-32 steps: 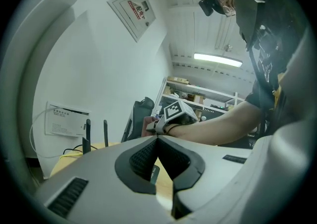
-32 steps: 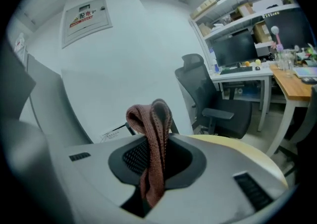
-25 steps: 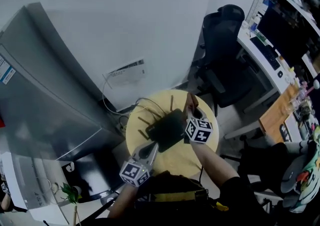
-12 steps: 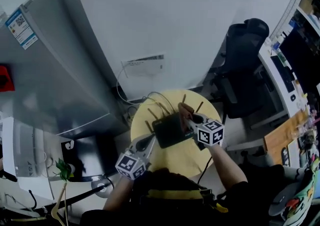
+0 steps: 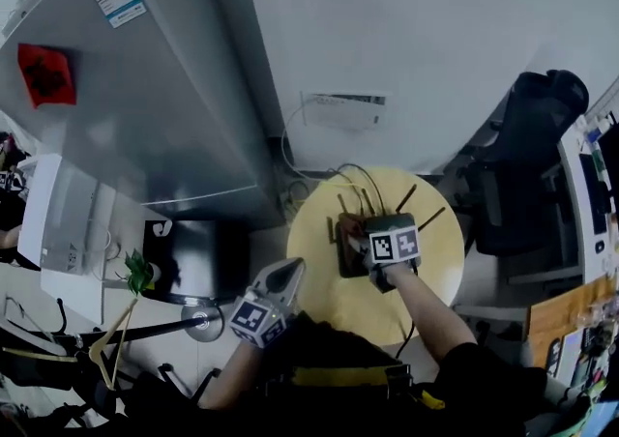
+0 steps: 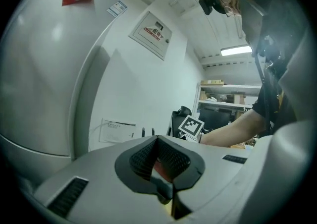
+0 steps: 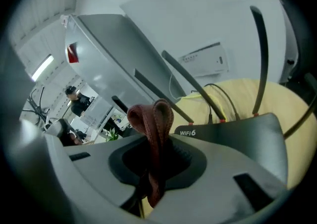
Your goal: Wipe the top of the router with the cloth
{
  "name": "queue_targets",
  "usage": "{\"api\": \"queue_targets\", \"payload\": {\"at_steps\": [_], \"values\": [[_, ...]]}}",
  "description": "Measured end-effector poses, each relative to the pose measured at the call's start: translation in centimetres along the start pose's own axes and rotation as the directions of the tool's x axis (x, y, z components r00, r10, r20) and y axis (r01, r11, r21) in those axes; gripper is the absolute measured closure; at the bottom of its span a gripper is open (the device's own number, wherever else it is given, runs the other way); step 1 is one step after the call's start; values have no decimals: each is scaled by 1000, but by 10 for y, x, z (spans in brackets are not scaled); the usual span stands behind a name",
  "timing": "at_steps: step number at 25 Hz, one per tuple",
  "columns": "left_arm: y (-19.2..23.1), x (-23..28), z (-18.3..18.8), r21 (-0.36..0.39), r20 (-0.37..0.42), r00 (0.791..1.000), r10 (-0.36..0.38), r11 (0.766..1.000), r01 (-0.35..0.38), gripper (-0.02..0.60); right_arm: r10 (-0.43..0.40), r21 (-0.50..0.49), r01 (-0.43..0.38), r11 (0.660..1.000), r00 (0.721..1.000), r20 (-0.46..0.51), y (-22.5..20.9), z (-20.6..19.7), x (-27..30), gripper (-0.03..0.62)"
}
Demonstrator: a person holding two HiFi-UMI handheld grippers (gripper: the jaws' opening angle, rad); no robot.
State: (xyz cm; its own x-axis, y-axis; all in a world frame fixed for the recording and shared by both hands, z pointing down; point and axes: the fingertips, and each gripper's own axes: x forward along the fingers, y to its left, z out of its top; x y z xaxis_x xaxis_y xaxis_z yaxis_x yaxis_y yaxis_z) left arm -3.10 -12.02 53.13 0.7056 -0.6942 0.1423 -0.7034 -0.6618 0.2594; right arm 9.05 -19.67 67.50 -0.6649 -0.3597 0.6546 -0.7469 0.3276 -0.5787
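A black router [image 5: 352,257] with several upright antennas lies on a round yellow table [image 5: 430,261]. In the right gripper view the router [image 7: 247,131] shows a "WIFI6" label on its near edge. My right gripper [image 5: 366,245] sits over the router's top and is shut on a reddish-brown cloth [image 7: 150,119] that loops up out of its jaws [image 7: 152,141]. The cloth [image 5: 345,230] shows as a brown patch on the router's left part. My left gripper [image 5: 286,276] hangs off the table's left edge, apart from the router, its jaws closed together [image 6: 158,141] and aimed toward the wall.
A tall grey fridge [image 5: 145,87] stands left of the table, a black box [image 5: 198,261] on the floor beside it. Cables [image 5: 363,174] run from the router to a wall panel [image 5: 343,111]. A black office chair [image 5: 527,164] and desks are at the right.
The head view has swung left. My right gripper with the cloth has moved left across the router top. My left gripper has drawn back from the router to beyond the table's edge.
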Motion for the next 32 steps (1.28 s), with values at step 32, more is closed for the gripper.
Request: {"api": "queue_targets", "payload": {"at_steps": [32], "values": [[19, -21, -13, -36, -32, 999, 38, 999, -39, 581, -442, -200, 406, 892, 875, -195, -114, -30, 9, 531]]}}
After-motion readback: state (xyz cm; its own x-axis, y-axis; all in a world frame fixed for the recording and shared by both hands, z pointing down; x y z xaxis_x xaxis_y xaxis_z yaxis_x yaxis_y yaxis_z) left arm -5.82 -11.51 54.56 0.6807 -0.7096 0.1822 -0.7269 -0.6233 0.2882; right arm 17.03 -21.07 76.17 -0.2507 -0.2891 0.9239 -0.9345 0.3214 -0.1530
